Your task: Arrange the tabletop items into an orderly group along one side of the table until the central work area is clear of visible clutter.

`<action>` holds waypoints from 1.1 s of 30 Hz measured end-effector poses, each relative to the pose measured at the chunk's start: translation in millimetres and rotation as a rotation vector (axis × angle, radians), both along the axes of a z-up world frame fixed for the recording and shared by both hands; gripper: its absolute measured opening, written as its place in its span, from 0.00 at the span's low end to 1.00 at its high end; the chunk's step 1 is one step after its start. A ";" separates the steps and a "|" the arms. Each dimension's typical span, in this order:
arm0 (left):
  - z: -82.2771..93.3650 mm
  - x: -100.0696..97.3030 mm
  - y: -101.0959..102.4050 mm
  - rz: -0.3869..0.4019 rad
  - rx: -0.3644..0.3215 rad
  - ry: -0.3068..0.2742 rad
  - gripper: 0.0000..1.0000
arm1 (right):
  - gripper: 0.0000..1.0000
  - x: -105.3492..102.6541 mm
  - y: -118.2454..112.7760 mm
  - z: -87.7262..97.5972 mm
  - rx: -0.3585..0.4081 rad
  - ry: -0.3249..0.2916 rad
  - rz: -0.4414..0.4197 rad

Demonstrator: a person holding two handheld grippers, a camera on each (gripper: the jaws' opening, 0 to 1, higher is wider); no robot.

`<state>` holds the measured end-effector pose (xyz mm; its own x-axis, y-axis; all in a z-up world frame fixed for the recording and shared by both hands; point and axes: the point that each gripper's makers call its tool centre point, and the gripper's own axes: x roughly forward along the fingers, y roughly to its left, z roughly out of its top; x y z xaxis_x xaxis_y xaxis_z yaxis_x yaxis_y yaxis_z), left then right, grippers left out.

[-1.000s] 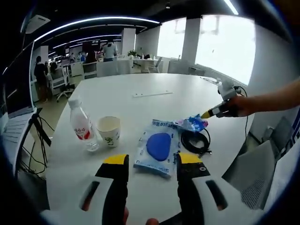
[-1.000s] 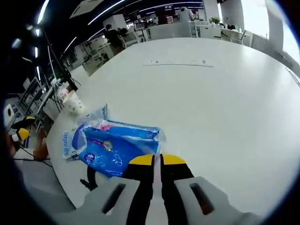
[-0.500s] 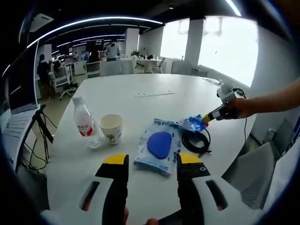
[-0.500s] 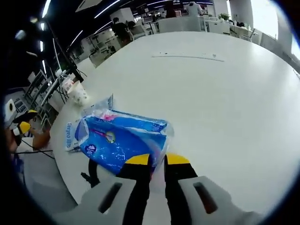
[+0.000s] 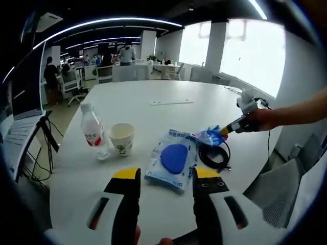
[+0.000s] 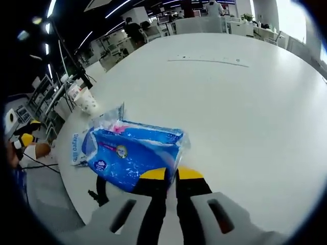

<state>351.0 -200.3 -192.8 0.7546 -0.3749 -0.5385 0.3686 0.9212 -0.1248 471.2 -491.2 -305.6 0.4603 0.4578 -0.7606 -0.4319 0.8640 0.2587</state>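
On the round white table [image 5: 153, 94] stand a clear water bottle [image 5: 93, 133] with a red label and a paper cup [image 5: 121, 139]. Right of the cup lies a flat blue-and-white pack [image 5: 172, 159], then a coiled black cable [image 5: 213, 153]. My left gripper [image 5: 166, 173] hovers open near the table's edge, short of the flat pack. My right gripper [image 6: 171, 174] is shut on a corner of a blue tissue pack [image 6: 134, 154] and holds it just above the table [image 6: 245, 117]. From the left gripper view, that tissue pack [image 5: 209, 135] hangs over the cable, in the right gripper [image 5: 239, 122].
A thin white strip [image 5: 171, 102] lies far across the table. Below the held pack are the flat pack [image 6: 75, 148], cable [image 6: 100, 190] and cup [image 6: 88, 102]. Office desks, chairs and people stand beyond the table; a chair [image 5: 276, 189] sits by its right edge.
The tissue pack has stayed in my right gripper and now sits a little higher and closer over its jaws. My left gripper has barely moved.
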 end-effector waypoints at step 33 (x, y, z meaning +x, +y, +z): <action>0.2 -2.3 -29.4 0.019 0.009 0.002 0.40 | 0.02 -5.7 -28.1 22.1 0.102 0.013 -0.288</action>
<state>348.7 -229.6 -192.6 0.7607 -0.3559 -0.5428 0.3509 0.9290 -0.1174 465.6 -519.2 -283.5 0.5732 0.3838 -0.7240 -0.1689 0.9199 0.3539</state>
